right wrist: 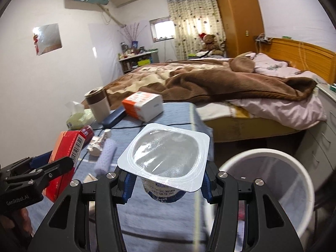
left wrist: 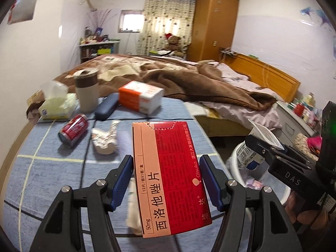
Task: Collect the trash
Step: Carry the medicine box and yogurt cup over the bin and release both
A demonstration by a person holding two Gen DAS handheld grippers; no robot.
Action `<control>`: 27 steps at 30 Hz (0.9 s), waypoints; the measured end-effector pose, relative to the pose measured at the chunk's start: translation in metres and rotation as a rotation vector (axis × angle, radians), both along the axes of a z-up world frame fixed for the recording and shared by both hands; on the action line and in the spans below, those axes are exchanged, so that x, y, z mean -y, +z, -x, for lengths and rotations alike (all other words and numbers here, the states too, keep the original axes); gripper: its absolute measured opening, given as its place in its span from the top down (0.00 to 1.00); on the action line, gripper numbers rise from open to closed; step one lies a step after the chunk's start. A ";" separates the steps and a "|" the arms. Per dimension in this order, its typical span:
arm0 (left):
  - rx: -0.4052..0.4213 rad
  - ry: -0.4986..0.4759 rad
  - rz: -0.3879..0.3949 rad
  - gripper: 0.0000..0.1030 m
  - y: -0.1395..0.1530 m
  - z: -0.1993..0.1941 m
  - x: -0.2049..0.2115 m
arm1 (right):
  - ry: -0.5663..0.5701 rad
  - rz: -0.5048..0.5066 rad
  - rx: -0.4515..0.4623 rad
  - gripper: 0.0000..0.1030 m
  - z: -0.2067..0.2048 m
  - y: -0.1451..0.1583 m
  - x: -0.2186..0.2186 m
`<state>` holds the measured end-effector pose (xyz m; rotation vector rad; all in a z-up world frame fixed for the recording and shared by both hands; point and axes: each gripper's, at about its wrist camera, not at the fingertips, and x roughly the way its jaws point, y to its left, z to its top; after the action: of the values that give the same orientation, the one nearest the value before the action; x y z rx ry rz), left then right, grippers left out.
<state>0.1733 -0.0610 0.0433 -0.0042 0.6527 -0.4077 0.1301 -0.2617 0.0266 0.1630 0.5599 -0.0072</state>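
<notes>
My left gripper (left wrist: 168, 180) is shut on a red and pink medicine box (left wrist: 168, 174), with a blue pad on each long side. It hangs above the blue tablecloth (left wrist: 52, 168). My right gripper (right wrist: 166, 182) is shut on a yogurt cup (right wrist: 166, 153) with a sealed foil lid, held upright near the table's right edge. A white trash bin (right wrist: 260, 152) stands on the floor just right of the cup. On the table lie a red can (left wrist: 73, 130) on its side and a crumpled wrapper (left wrist: 105, 138). The right gripper (left wrist: 262, 147) with the cup also shows in the left wrist view.
At the table's far end stand a tissue pack (left wrist: 56, 107), a beige tumbler (left wrist: 87, 92), a dark glasses case (left wrist: 106, 107) and an orange and white box (left wrist: 140, 96). A lilac roll (right wrist: 106, 155) lies nearer. Behind is a bed (right wrist: 231, 84) with a brown blanket.
</notes>
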 end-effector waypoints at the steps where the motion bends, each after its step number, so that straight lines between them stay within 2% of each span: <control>1: 0.004 -0.012 -0.002 0.35 0.002 0.002 0.006 | -0.011 0.001 0.001 0.50 0.003 0.001 0.004; 14: 0.017 -0.179 -0.015 0.35 0.005 0.017 0.085 | -0.139 0.013 -0.001 0.49 0.033 0.004 0.059; 27: -0.030 -0.342 -0.055 0.35 -0.019 0.028 0.166 | -0.232 0.004 -0.092 0.49 0.045 -0.023 0.111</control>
<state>0.1452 -0.2268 0.0240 0.1556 0.6957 -0.7201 0.0849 -0.3728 0.0038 0.2233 0.6305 -0.2421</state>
